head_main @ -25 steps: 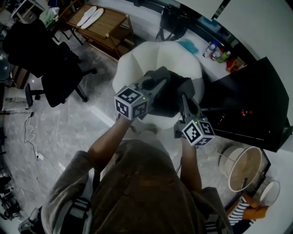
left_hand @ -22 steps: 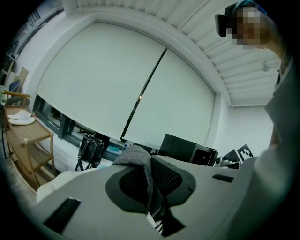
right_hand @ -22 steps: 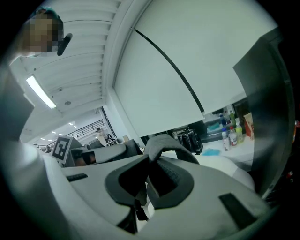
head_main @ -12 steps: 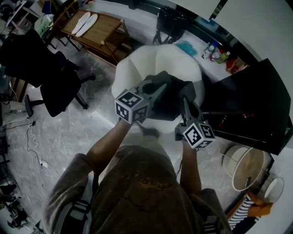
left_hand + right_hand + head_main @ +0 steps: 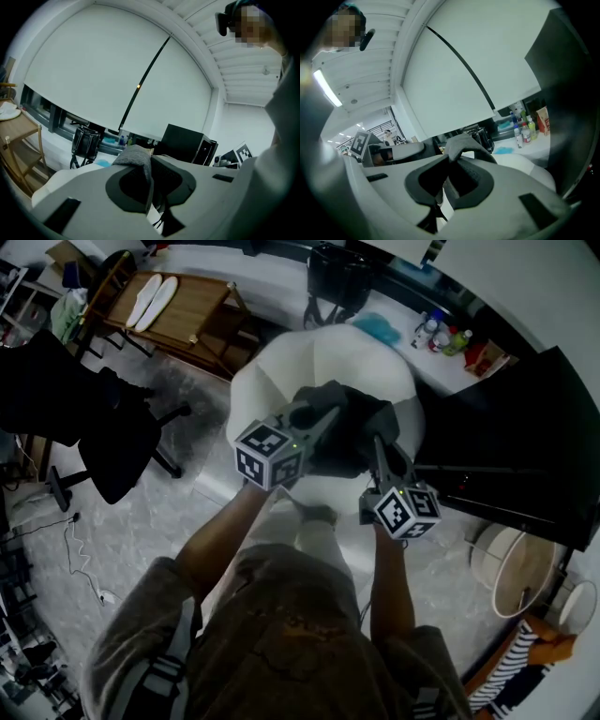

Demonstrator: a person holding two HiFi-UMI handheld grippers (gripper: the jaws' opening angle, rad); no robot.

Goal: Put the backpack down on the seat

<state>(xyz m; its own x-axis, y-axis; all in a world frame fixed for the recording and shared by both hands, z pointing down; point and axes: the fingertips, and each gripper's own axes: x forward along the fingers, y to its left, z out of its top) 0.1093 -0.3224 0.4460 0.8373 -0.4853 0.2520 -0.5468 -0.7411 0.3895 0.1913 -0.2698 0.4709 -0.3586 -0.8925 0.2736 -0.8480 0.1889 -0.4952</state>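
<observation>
Two-handed carry: the person is holding the backpack over the white seat, one gripper on each side of its top. Judging from this, both are gripping the top so that the bag is hanging upright and going down level instead of tipping.

In the head view the backpack is sitting at 12 o'clock from the person, over the middle of the seat. I cannot tell whether its bottom is touching the cushion. The set-down is looking close but not done, as nothing is being released.

The left gripper is clamping a fold of grey fabric, with the jaws almost together and the cloth bunching up out of them at 11 o'clock in its own view. The right gripper is doing the same, with the jaws nearly together on a grey fold or strap that is arching up at 12 o'clock. Neither gripper is touching anything else.

Around the seat in the head view:
- An office chair is standing at 9 o'clock, well apart.
- A wooden table is standing at 10 o'clock.
- A black bag is sitting at 12 o'clock on the sill.
- A black cabinet is standing at 3 o'clock, near the seat.

Risk, as a judgement: the cabinet is crowding the right side of the seat.
</observation>
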